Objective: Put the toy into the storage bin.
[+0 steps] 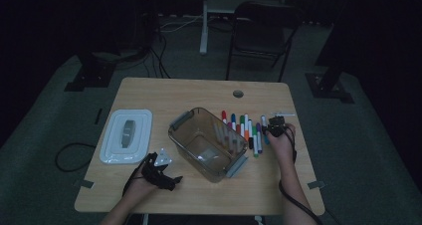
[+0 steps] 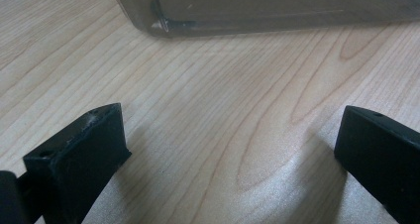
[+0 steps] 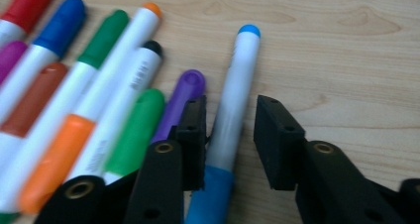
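Several coloured markers (image 1: 244,128) lie side by side on the wooden table (image 1: 199,93), just right of a clear plastic bin (image 1: 171,133). My right gripper (image 1: 272,128) is at the right end of that row. In the right gripper view its jaws (image 3: 230,110) straddle a light-blue marker (image 3: 237,85); the left jaw touches it, the right jaw stands slightly off, so the gripper is open. A purple marker (image 3: 181,97) lies beside it. My left gripper (image 1: 166,177) rests near the front edge, left of the bin, open (image 2: 233,130) over bare wood with the bin's corner (image 2: 163,23) ahead.
A white lid (image 1: 114,145) with a grey handle lies at the table's left. A round cable hole (image 1: 238,93) sits near the far edge. Beyond the table stand a folding chair (image 1: 259,26) and dark stands with cables on the floor.
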